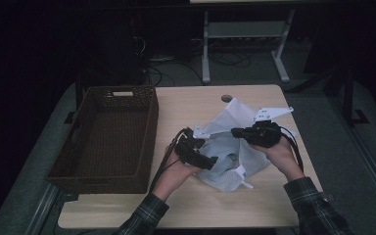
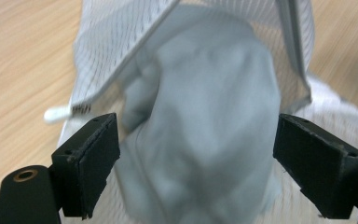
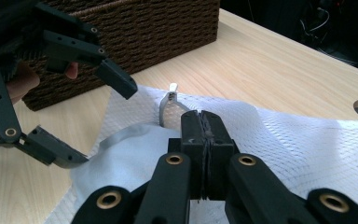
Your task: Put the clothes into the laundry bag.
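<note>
High view: a white mesh laundry bag lies crumpled on the right half of the wooden counter, with a pale grey cloth bundled in its opening, and both hands work at it from the near side. The left gripper sits at the bag's near left edge, its jaws spread wide. In the left gripper view those jaws stand well apart on either side of the grey cloth, which bulges between them without either pad pressing on it; the bag's mesh and its hemmed edge arch over the cloth, and a small white zip pull sticks out at the left. The right gripper is at the bag's far right side, and in the right gripper view its jaws are pinched tight on a fold of the bag's mesh. That view also has the left gripper spread open over the cloth. A dark woven basket stands on the left half of the counter, apart from the bag.
</note>
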Tool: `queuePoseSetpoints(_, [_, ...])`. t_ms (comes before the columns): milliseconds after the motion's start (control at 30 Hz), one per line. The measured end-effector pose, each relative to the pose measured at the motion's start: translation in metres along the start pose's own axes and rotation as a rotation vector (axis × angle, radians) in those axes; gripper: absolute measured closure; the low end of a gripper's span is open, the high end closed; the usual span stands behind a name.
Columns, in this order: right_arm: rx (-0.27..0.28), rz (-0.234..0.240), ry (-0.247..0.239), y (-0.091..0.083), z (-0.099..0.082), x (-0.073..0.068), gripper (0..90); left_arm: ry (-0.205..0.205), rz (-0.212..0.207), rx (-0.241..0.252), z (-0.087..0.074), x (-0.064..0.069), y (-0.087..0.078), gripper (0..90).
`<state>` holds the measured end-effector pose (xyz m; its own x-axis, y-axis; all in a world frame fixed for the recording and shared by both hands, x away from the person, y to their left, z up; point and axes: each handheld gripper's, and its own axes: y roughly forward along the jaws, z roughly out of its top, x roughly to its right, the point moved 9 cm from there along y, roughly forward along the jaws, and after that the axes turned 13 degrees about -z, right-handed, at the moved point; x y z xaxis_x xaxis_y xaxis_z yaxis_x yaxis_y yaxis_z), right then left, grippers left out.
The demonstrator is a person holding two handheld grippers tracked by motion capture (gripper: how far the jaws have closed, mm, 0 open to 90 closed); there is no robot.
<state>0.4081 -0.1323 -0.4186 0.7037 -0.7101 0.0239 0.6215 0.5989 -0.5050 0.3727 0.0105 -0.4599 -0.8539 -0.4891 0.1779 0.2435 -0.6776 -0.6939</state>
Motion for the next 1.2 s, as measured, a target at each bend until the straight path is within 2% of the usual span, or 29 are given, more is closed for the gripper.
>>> queuePoseSetpoints(267, [0.004, 0.01, -0.007, -0.002, -0.001, -0.001, 88.8, -0.001, -0.013, -0.02, -0.033, -0.006, 0.003, 14.3])
queuePoseSetpoints(333, [0.003, 0.011, -0.009, -0.001, -0.001, -0.001, 88.7, -0.007, -0.03, -0.028, -0.037, -0.007, 0.008, 14.3])
queuePoseSetpoints(533, [-0.004, 0.019, -0.02, 0.001, -0.003, -0.003, 88.7, 0.012, -0.058, -0.065, -0.042, -0.005, 0.024, 14.4])
queuePoseSetpoints(767, [-0.013, 0.023, -0.03, 0.003, -0.005, -0.006, 88.7, -0.005, -0.058, -0.097, -0.053, -0.011, 0.039, 15.1])
queuePoseSetpoints(900, [-0.013, 0.021, -0.033, 0.003, -0.005, -0.006, 88.7, 0.014, -0.074, -0.102, -0.055, -0.009, 0.042, 24.4])
queuePoseSetpoints(1033, [-0.015, 0.024, -0.032, 0.004, -0.006, -0.006, 88.7, 0.023, -0.079, -0.084, -0.054, -0.008, 0.042, 41.3])
queuePoseSetpoints(1200, [-0.016, 0.024, -0.036, 0.004, -0.006, -0.006, 88.7, 0.028, -0.1, -0.063, -0.051, -0.006, 0.039, 67.7])
